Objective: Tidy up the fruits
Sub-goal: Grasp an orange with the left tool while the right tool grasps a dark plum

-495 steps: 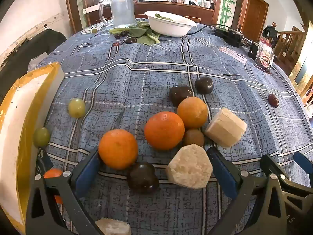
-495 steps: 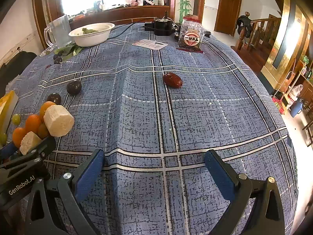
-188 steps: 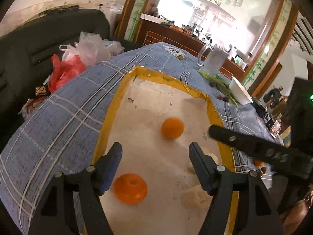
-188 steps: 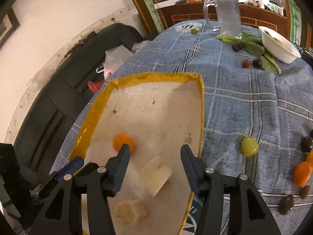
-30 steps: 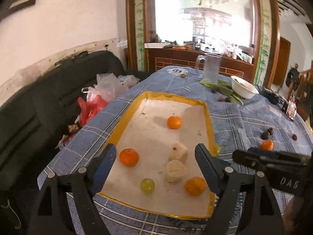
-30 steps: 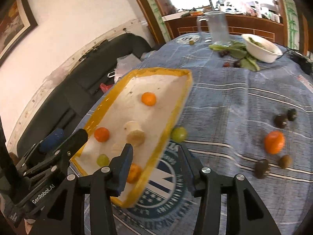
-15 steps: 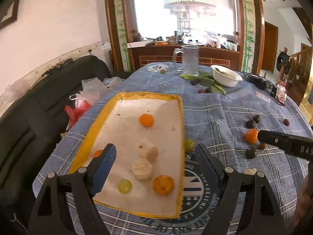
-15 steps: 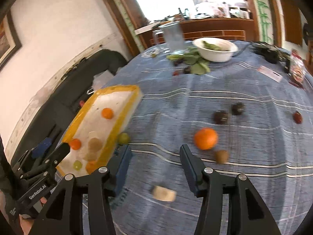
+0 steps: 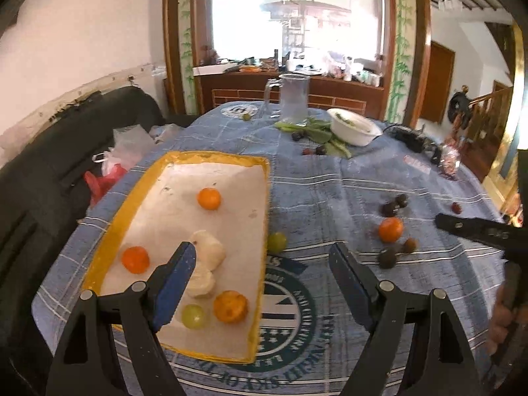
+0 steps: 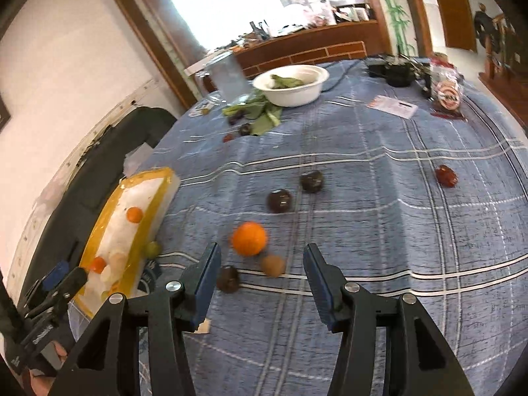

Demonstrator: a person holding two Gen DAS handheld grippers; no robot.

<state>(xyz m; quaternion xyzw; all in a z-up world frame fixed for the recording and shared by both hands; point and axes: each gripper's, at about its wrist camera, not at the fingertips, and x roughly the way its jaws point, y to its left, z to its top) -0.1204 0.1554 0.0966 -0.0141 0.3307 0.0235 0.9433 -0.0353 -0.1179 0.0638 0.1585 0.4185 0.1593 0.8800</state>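
A yellow-rimmed white tray [image 9: 142,184] lies on the blue plaid tablecloth and holds three oranges [image 9: 208,198], two pale cut chunks [image 9: 209,249] and a green grape [image 9: 194,316]. A second green grape [image 9: 276,241] lies just outside its right rim. On the cloth to the right lie one orange [image 10: 249,238], a small brown fruit [image 10: 273,265], three dark round fruits [image 10: 279,200] and a red date [image 10: 445,175]. My left gripper [image 9: 260,283] is open and empty above the tray's near right corner. My right gripper [image 10: 260,282] is open and empty, just short of the orange.
A white bowl [image 10: 292,94], a glass pitcher [image 9: 293,102], green leaves [image 10: 260,112] and small dark fruits sit at the far side. A card [image 10: 392,105], a snack bag [image 10: 445,94] and black cables lie far right. A dark sofa [image 9: 43,151] with plastic bags stands left of the table.
Both grippers swung right, away from the tray toward the loose fruit. The right gripper moved closer to the orange on the cloth. Both stayed open and empty.
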